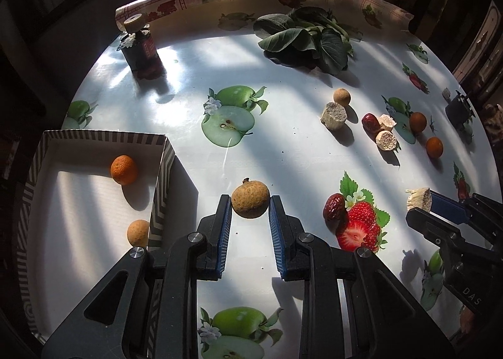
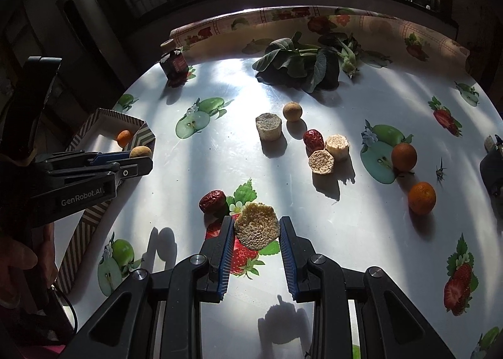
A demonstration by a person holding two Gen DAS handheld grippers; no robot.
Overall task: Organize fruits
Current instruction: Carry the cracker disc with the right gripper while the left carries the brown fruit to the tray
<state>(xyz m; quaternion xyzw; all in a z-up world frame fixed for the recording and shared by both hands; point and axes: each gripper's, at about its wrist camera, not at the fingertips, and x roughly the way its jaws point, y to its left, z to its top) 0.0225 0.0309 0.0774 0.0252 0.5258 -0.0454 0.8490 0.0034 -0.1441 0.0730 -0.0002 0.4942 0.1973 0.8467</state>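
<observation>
Two fisheye views of a round table [image 1: 163, 101] covered with a fruit-printed cloth. In the left wrist view, the left gripper [image 1: 250, 206] is seen clamped on a brown longan [image 1: 250, 206], its blue pads pressed against both sides of the fruit, which is held beside the striped cardboard box [image 1: 160, 170]. Only this view shows the box interior fully: a small orange [image 1: 124, 169] and a second longan [image 1: 137, 232] lie inside it. The right gripper [image 1: 419, 200] is seen here from the side, at the right edge, closed on a pale hexagonal chunk [image 1: 418, 198].

In the right wrist view, the same chunk [image 2: 257, 227] is shown face on, pinched between the pads of the right gripper [image 2: 257, 228] above a printed strawberry. The left gripper [image 2: 138, 157] appears at the left edge, with the held longan [image 2: 140, 151] partly visible at its tip and a person's hand [image 2: 22, 261] below it. The box [image 2: 143, 134] is seen only obliquely.

Shared by both views: a red date [image 1: 334, 206] near the strawberry print, a second date [image 1: 368, 121], three loose pale chunks [image 1: 333, 115], a loose longan [image 1: 341, 97], two oranges [image 1: 434, 146], leafy greens [image 1: 305, 40] and a dark bottle [image 1: 141, 51]. The greens' stalk end is visible only in the right wrist view.
</observation>
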